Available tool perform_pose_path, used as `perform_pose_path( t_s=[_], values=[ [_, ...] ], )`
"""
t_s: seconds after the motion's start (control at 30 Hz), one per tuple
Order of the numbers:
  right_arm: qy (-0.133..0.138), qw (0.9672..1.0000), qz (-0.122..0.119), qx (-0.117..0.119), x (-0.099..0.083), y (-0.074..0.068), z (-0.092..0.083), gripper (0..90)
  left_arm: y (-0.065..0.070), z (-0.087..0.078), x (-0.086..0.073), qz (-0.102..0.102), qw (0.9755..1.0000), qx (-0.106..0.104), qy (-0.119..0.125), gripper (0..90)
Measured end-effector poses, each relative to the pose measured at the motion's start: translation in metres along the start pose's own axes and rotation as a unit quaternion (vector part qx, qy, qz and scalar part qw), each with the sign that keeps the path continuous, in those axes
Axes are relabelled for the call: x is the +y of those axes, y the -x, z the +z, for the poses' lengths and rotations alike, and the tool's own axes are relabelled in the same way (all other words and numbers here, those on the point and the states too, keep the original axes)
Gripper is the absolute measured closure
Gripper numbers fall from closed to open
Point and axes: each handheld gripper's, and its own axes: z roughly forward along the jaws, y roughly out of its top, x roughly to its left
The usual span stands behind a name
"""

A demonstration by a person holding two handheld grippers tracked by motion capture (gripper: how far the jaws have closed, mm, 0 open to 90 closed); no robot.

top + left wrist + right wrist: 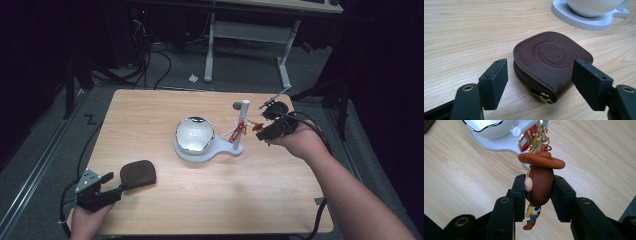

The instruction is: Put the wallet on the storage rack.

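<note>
We see one white stand point(199, 153) in the middle of the wooden table point(280, 200), a flat base that carries a round bowl point(194, 134) with a shiny, glaring inside; whether anything lies in the bowl we cannot tell, since the reflection washes it out. From the same base rises one white post point(242, 120) with short pegs, and from it hangs a cowboy figurine keychain point(539, 183) on a gold ring and clasp point(539, 135). Beside the clasp a small red tag point(526, 138) shows, too cut off for us to read. Our right gripper point(539, 197) is clamped on the figurine's brown head, one black pad on each side, and the small body and boots dangle below the pads; the face is turned away from us, so only one ear and the hat brim show. In the high view the figurine is a red speck just off the post. One brown leather coin pouch point(550, 61) lies flat near the front left of the table, zipped shut with its gold pull toward us, so its contents are hidden; an embossed round emblem marks the top. Our left gripper point(540, 81) has its jaws apart, standing either side of the pouch's near edge without pressing it.
</note>
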Motion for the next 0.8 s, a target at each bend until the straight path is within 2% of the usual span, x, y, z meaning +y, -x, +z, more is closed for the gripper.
perform_pose_path(
  t_s=[0.43, 0.8],
  values=[
    [0.0, 0.9999, 0.01, 0.008, -0.009, 0.004, 0.023, 66.0, -0.001, 0.002, 0.0, 0.0, 1.0, 0.0, -0.003, 29.4],
    [0.006, 0.9997, 0.017, 0.015, -0.009, 0.004, 0.043, 65.9, -0.001, 0.001, 0.0, -0.001, 1.0, 0.001, -0.002, 29.4]
  ],
)
